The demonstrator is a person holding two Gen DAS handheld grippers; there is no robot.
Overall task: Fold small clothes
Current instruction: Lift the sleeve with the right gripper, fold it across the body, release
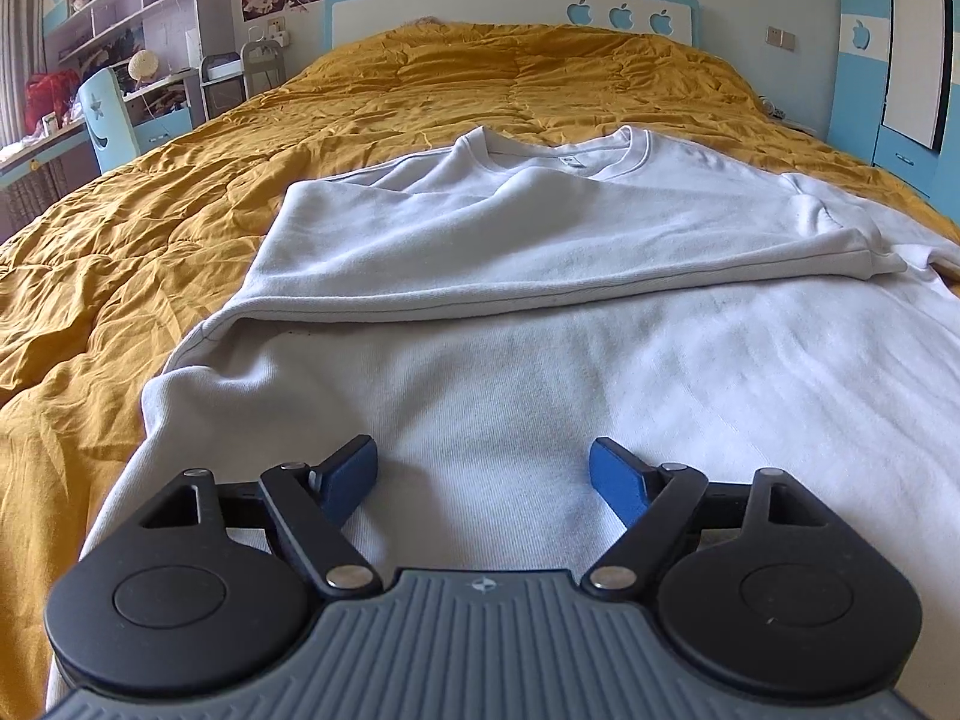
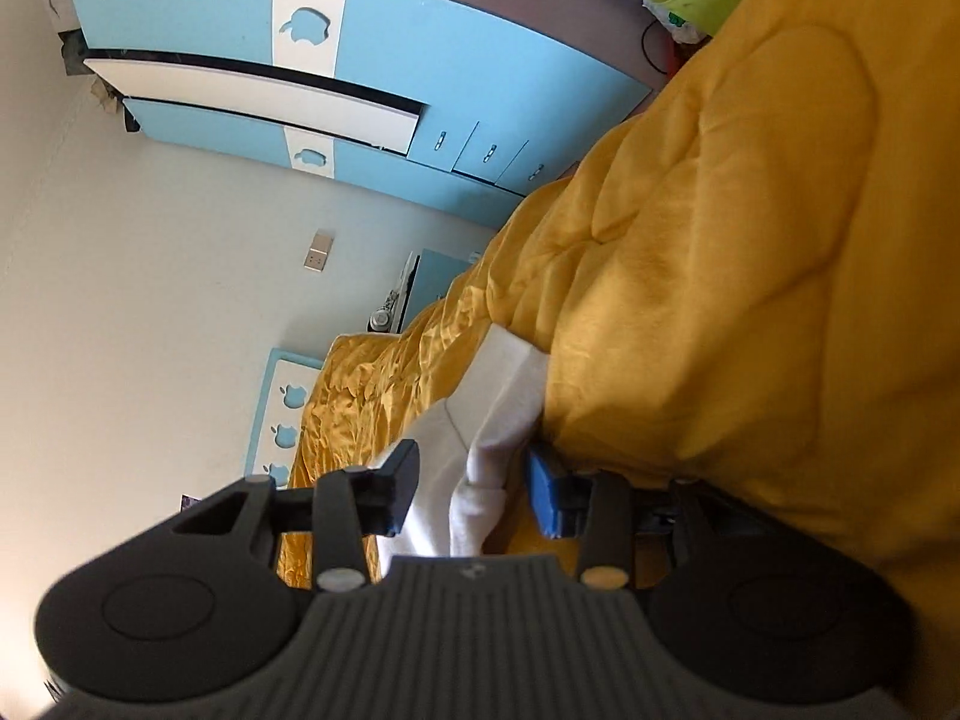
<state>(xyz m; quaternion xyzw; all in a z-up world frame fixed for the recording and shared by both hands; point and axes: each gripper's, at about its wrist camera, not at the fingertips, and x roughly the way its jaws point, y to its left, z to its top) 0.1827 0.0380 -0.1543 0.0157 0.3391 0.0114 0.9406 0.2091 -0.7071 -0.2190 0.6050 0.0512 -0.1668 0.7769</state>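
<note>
1. Covering the bed up to the headboard (image 1: 480, 6): rumpled mustard quilt (image 1: 150, 240), serving as the work surface. Likely hazard: soft, creased ground letting a fold line wander, or dragging along with the cloth.
2. Lying flat on the near half of the quilt, collar (image 1: 552, 150) toward the headboard: white sweatshirt (image 1: 540, 360), the task's garment. Judged partly folded, with the lower body not yet turned up. Likely hazard: a crooked final fold if the two sides are lifted unevenly.
3. Laid across the chest, edge running side to side: folded sleeve (image 1: 480, 240). Likely hazard: sliding back open if the body beneath is tugged or raised sharply.
4. Hovering low over the lower body of the sweatshirt, pointed toward the collar: left gripper (image 1: 483, 474), fingers spread wide, nothing pinched. Likely hazard: closing on the top layer alone, or on a bunched ridge, and so spoiling the flat panel.
5. Rolled onto its side at the quilt's edge: right gripper (image 2: 471, 495), fingers partly apart, a white fold of cloth (image 2: 498, 396) standing between them but not visibly squeezed. Which part of the garment: impossible to tell from this view. Likely hazard: cloth slipping free on any pull before a firm pinch, leaving that side behind.
</note>
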